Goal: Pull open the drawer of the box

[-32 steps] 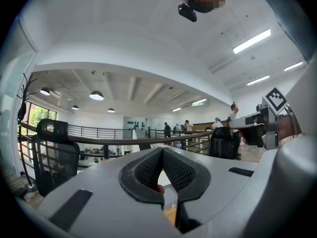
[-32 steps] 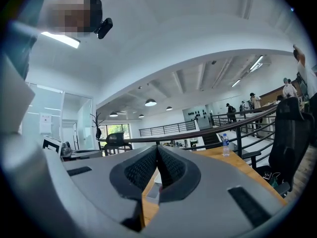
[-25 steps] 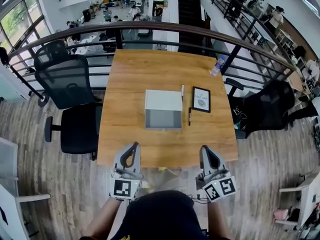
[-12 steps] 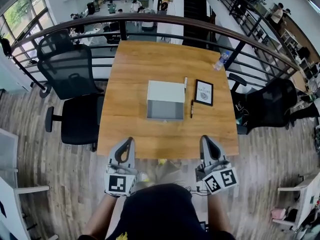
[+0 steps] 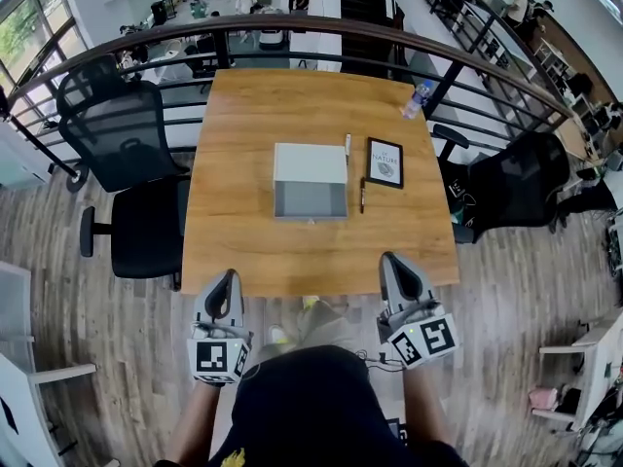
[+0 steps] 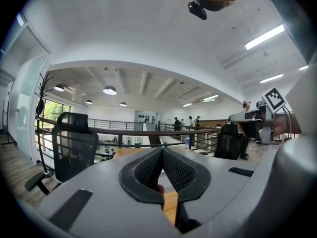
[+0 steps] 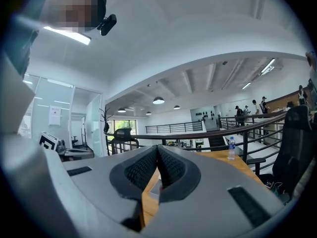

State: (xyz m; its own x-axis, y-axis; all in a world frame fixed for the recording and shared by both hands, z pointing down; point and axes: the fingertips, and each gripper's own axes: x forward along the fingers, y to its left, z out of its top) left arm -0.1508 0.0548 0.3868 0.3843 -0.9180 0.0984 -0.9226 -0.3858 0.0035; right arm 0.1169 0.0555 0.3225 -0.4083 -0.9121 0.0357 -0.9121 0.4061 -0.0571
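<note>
With left gripper [image 5: 230, 282] and right gripper [image 5: 394, 269] pressed together, empty, at the worktop's [image 5: 263, 256] 6 o'clock edge, the box [image 5: 311, 163] at 12 o'clock could slide unbraced if its drawer [image 5: 311, 202] is pulled.

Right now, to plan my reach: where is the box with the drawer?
In the head view, the box sits at the middle of the wooden table, just left of two pens and a framed card.
</note>
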